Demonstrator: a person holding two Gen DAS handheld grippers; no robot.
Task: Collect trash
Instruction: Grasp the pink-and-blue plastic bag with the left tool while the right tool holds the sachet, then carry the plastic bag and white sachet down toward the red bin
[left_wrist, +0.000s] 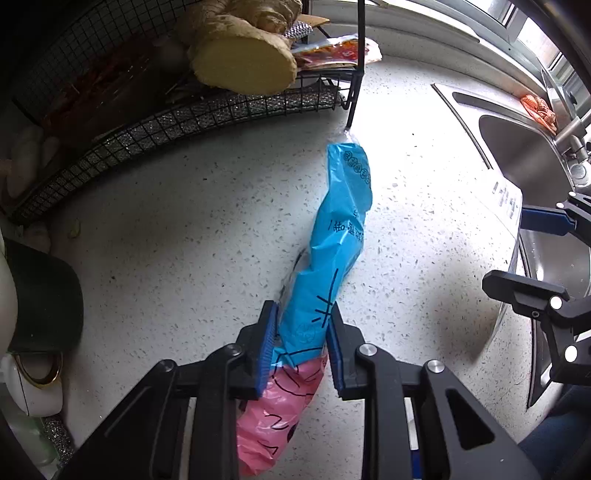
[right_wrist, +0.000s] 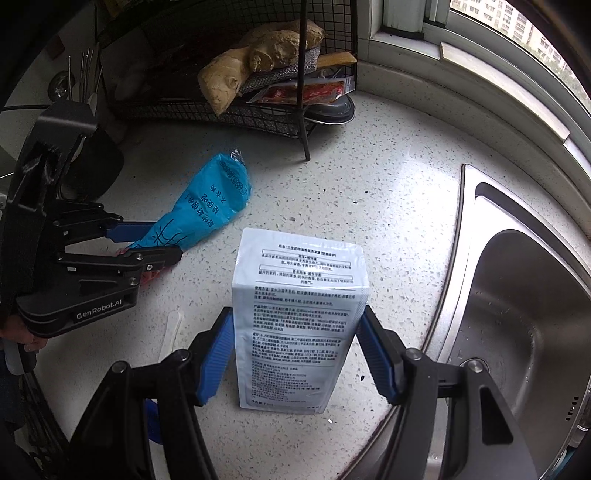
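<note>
two claws work a speckled table beside a steel sink, each busy with its own piece of trash. the left claw points steeply down and has its blue pads drawn in close on a twisted blue-and-pink plastic wrapper, pinching it where the blue meets the pink. the wrapper lies flat on the table, its long axis running straight away from that claw toward the foot of a black wire rack, so the grip sits near one end and most of the length trails ahead. the right claw stands about half open around a white printed pouch, its pads at the pouch's two side edges, apparently holding it. a clean lift looks likely to leave the wrapper's far end dangling.
</note>
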